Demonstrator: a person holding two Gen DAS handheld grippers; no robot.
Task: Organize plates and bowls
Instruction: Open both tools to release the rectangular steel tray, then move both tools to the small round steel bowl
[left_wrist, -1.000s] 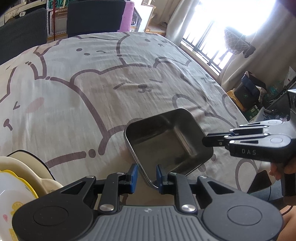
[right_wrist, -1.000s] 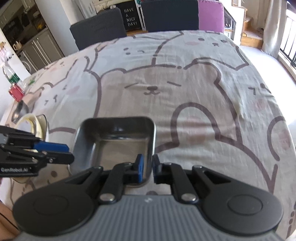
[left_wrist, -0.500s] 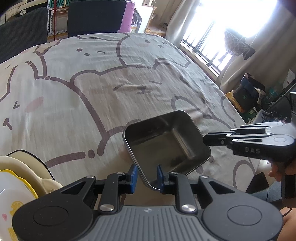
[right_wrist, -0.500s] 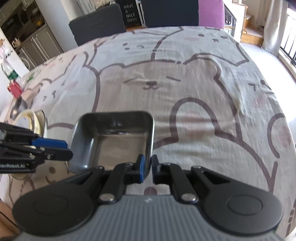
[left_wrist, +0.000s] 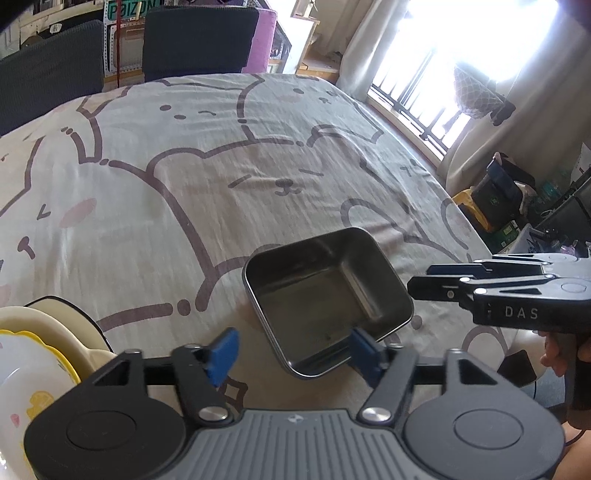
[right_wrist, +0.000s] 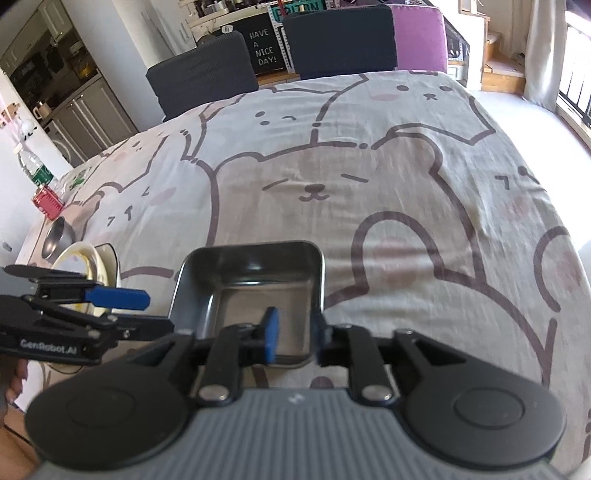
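Observation:
A square steel tray (left_wrist: 327, 299) rests on the bear-print tablecloth (left_wrist: 221, 177); it also shows in the right wrist view (right_wrist: 255, 295). My left gripper (left_wrist: 291, 354) is open, its blue pads either side of the tray's near corner. My right gripper (right_wrist: 293, 334) is open over the tray's near right rim, one pad inside, one outside; it shows in the left wrist view (left_wrist: 436, 280). A stack of cream and yellow bowls (left_wrist: 33, 354) sits at the left, also in the right wrist view (right_wrist: 83, 266).
A small steel bowl (right_wrist: 57, 236) and a water bottle (right_wrist: 37, 173) stand at the table's far left. Dark chairs (right_wrist: 340, 40) line the far edge. The table's right edge drops toward bags (left_wrist: 498, 192) on the floor.
Both grippers have opened and let go of the steel tray, which now rests on the cloth. The left pads spread wide; the right pads parted a little.

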